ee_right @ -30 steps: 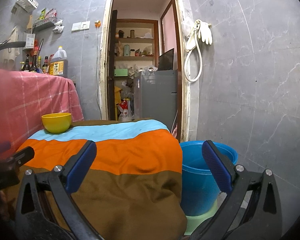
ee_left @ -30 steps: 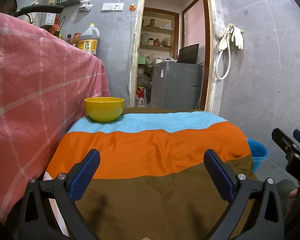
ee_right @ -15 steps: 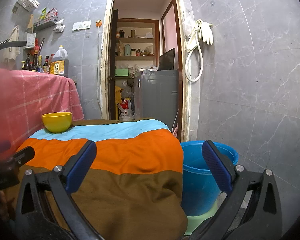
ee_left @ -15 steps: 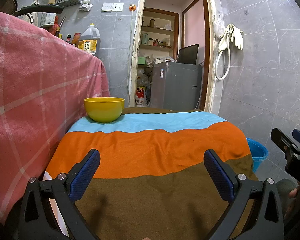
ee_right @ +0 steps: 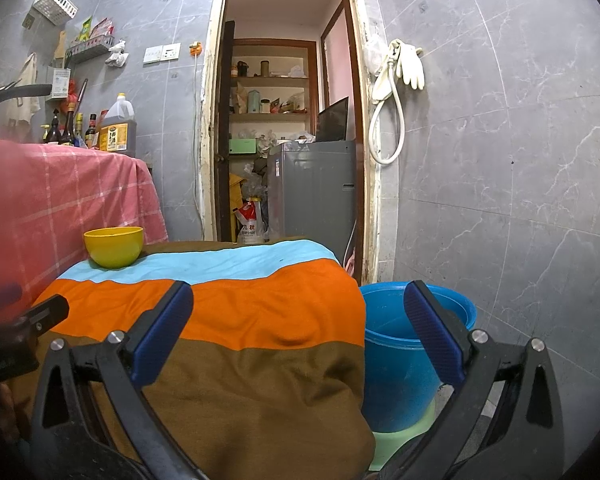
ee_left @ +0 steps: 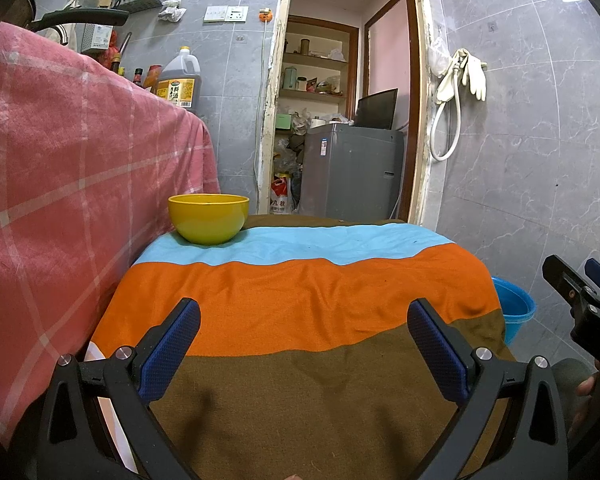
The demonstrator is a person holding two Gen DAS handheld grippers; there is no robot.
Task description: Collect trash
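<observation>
Nothing moved since earlier; both tools, left tool [ee_left: 304, 344] and right tool [ee_right: 298, 328], gape empty. We see no trash; yellow bowl [ee_left: 208, 218] ahead-left, blue bucket [ee_right: 404, 356] right. Next: search.

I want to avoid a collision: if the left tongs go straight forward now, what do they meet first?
Probably nothing near: the left tongs hang open above the striped cloth. The yellow bowl sits left of their line; depth is unclear.

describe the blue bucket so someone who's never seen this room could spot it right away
Find the low table draped in a striped cloth of light blue, orange and brown bands. The blue bucket stands on the floor at that table's right edge, below the grey tiled wall. It is the only blue plastic tub there, open-topped, resting on something pale green.
</observation>
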